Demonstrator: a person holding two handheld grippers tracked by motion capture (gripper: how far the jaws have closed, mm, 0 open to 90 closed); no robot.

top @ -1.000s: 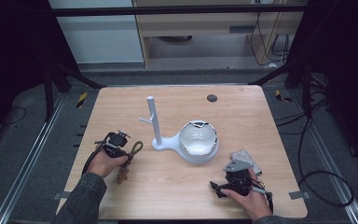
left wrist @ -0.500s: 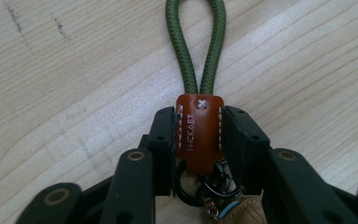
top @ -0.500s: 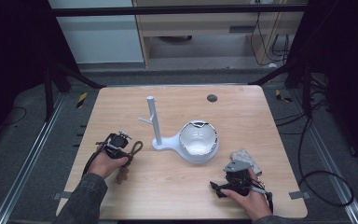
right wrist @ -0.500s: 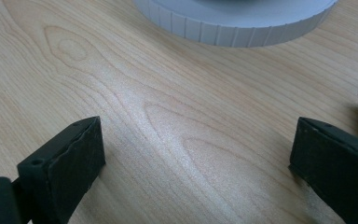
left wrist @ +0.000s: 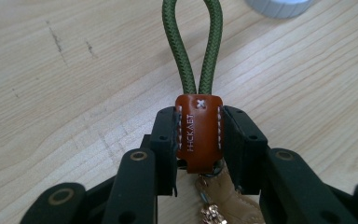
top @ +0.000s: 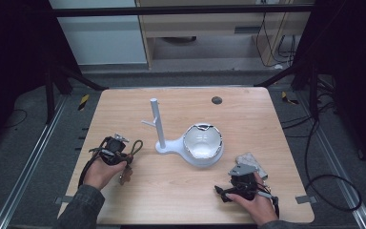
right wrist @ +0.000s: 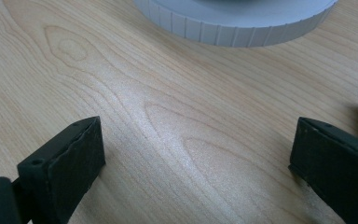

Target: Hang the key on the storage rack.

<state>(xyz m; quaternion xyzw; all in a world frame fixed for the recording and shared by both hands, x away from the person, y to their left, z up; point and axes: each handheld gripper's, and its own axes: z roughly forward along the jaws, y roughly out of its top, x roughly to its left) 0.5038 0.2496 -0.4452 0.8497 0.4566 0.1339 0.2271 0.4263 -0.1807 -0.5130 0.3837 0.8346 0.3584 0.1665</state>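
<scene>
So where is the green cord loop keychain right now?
The keychain is clamped by its brown leather tab in the left gripper, at the table's left side, left of the white stand.

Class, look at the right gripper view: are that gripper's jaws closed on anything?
No. The right gripper has its jaws standing wide apart over bare wooden table, with nothing between them.
</scene>
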